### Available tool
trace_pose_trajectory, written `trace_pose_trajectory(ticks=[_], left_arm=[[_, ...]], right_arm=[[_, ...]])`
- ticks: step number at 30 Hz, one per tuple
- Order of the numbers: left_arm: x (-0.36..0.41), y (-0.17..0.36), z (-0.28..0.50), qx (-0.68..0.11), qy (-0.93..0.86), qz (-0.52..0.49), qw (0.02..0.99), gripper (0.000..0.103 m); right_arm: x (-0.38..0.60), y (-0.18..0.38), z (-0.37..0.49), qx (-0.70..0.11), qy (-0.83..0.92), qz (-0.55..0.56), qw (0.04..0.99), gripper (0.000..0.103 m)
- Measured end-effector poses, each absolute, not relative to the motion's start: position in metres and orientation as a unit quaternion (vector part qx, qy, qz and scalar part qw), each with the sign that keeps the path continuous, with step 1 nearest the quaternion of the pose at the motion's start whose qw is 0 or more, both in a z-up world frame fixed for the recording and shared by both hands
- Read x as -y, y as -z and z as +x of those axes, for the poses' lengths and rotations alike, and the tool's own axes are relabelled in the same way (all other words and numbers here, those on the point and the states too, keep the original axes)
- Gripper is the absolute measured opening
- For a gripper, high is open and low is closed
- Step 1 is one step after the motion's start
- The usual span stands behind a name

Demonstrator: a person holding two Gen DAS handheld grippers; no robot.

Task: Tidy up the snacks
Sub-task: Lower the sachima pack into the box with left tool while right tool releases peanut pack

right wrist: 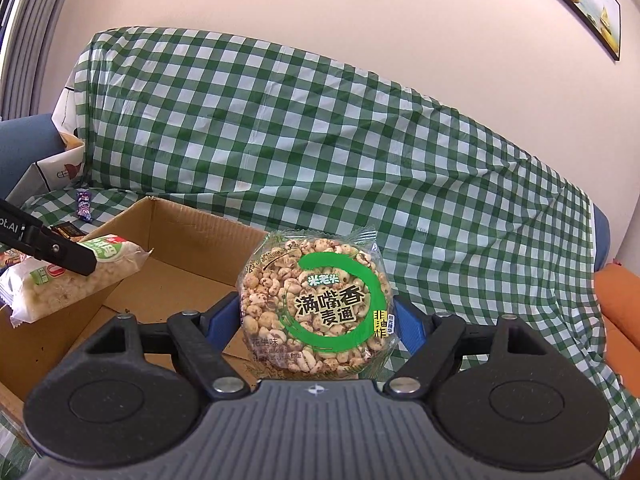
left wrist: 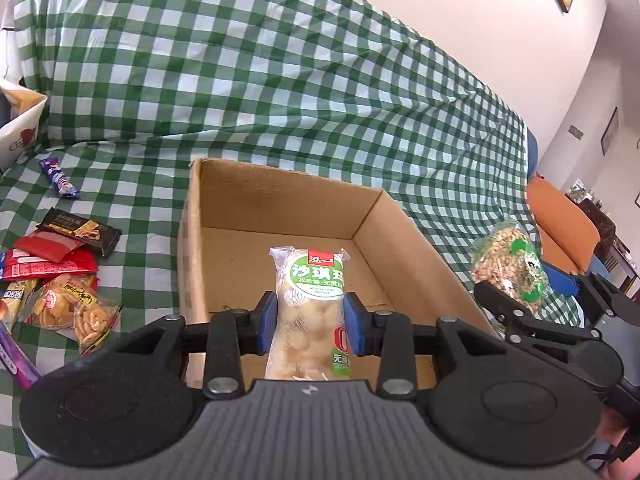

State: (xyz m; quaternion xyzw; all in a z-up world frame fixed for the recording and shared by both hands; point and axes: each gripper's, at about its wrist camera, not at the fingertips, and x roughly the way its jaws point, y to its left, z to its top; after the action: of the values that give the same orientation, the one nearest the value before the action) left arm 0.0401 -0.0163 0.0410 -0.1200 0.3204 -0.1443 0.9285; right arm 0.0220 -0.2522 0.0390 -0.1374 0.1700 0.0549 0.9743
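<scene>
My left gripper (left wrist: 311, 322) is shut on a long pale puffed-rice bar (left wrist: 310, 304) with a green label, held over the open cardboard box (left wrist: 280, 216). The box floor looks bare. My right gripper (right wrist: 316, 318) is shut on a round puffed-grain cake packet (right wrist: 316, 304) with a green ring, just right of the box (right wrist: 180, 264). In the left wrist view that round packet (left wrist: 508, 264) hangs beyond the box's right wall. In the right wrist view the rice bar (right wrist: 76, 276) and the left gripper (right wrist: 60, 254) show at the left, above the box.
Loose snacks lie left of the box on the green checked cloth (left wrist: 260, 80): a dark bar (left wrist: 80, 230), red packets (left wrist: 48, 258), orange crackers (left wrist: 72, 308) and a purple-blue stick (left wrist: 58, 178). A white carton (left wrist: 18, 132) stands far left; an orange cushion (left wrist: 560, 224) sits right.
</scene>
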Motion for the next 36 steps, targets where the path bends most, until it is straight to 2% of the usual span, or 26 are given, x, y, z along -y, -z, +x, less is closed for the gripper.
trace_pose_trajectory(ticks=[36], left_arm=[[0.0206, -0.0437, 0.0365, -0.310, 0.153, -0.109, 0.932, 0.039]], right_arm=[[0.2462, -0.0314, 0.0284, -0.178, -0.061, -0.152, 0.970, 0.081]])
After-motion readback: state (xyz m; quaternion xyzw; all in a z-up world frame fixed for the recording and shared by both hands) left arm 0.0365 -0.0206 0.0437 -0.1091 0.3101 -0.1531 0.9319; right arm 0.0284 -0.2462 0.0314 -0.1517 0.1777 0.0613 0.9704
